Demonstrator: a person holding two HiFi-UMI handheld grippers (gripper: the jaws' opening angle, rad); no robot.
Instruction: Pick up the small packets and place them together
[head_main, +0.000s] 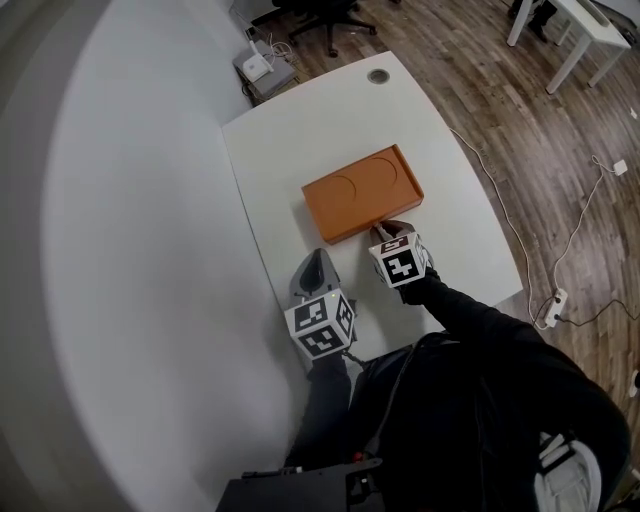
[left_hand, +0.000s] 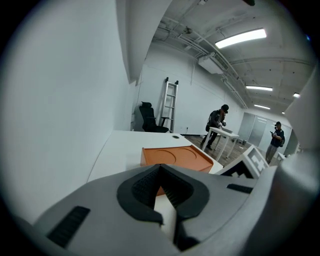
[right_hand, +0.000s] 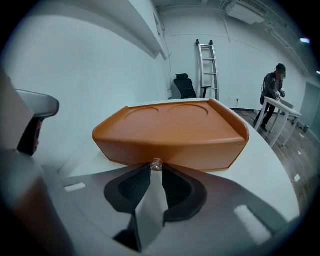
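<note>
An orange tray (head_main: 362, 190) with two round recesses lies on the white table (head_main: 300, 140). My right gripper (head_main: 382, 232) is at the tray's near edge. In the right gripper view it (right_hand: 156, 166) is shut on a thin whitish packet (right_hand: 150, 210), whose clear tip pokes out just in front of the tray (right_hand: 170, 130) wall. My left gripper (head_main: 320, 255) hovers left of it, short of the tray. Its tips (left_hand: 160, 167) meet. A white sliver shows between its pads; I cannot tell whether that is a packet or the table. The tray (left_hand: 175, 156) lies beyond the tips.
A wall runs along the table's left side. A cable grommet (head_main: 378, 76) sits at the table's far end. On the wooden floor are an office chair (head_main: 330, 20), a white device (head_main: 258, 67) and a power strip (head_main: 555, 300) with cables. Two people (left_hand: 217, 122) stand far off.
</note>
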